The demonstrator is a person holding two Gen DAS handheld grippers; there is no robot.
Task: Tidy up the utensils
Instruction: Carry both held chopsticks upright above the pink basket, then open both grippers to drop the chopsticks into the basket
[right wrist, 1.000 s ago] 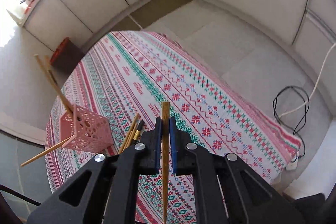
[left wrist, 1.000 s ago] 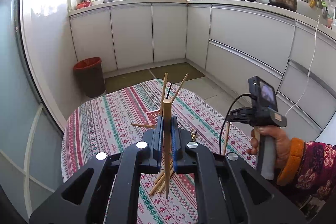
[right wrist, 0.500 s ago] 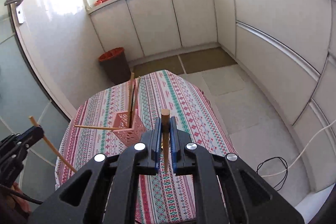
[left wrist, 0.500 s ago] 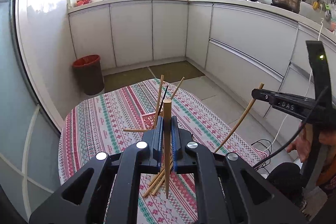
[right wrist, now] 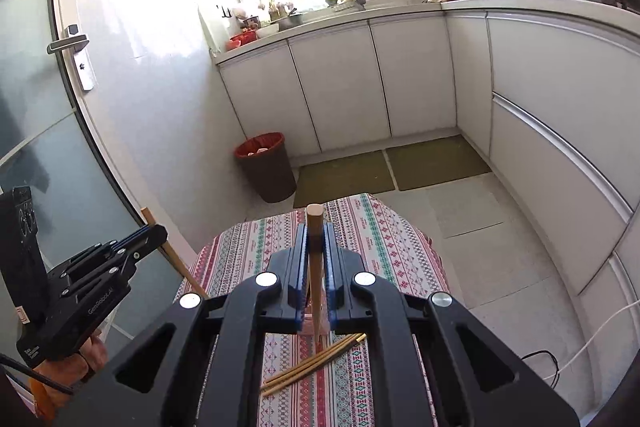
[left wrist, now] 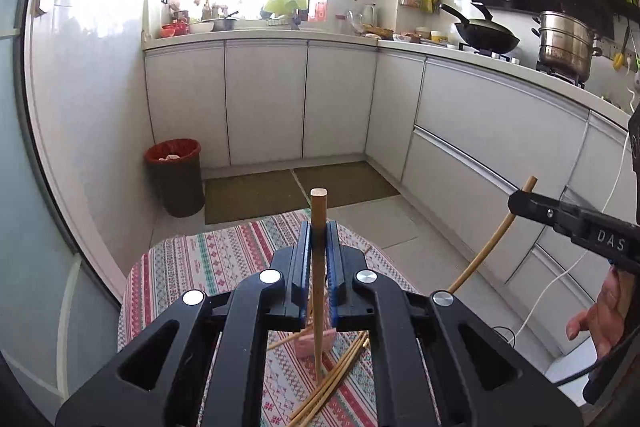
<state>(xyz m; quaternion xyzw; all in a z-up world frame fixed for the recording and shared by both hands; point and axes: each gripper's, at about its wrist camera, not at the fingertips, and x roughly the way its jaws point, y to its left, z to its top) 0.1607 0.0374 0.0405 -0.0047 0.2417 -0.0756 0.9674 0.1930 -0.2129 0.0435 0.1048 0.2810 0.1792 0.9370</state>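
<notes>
My left gripper point(left wrist: 319, 233) is shut on a wooden chopstick point(left wrist: 319, 291) and holds it upright above the table. My right gripper point(right wrist: 316, 235) is shut on another wooden chopstick point(right wrist: 315, 279), also upright. Each gripper shows in the other's view, the right one point(left wrist: 520, 201) at right and the left one point(right wrist: 154, 233) at left. The pink perforated utensil basket point(left wrist: 310, 343) stands on the patterned tablecloth point(left wrist: 224, 259), mostly hidden behind the jaws; it also shows in the right wrist view point(right wrist: 314, 327). Several loose chopsticks point(right wrist: 312, 363) lie on the cloth beside it.
A red-rimmed waste bin point(left wrist: 176, 177) stands on the floor beyond the table. White kitchen cabinets point(left wrist: 280, 103) line the back and right. A wok point(left wrist: 486, 35) and a steel pot point(left wrist: 566, 43) sit on the counter. A glass door point(right wrist: 60, 131) is at left.
Both grippers have lifted and tilted up with their chopsticks, so the basket has dropped low behind the jaws. The grippers have drawn side by side.
</notes>
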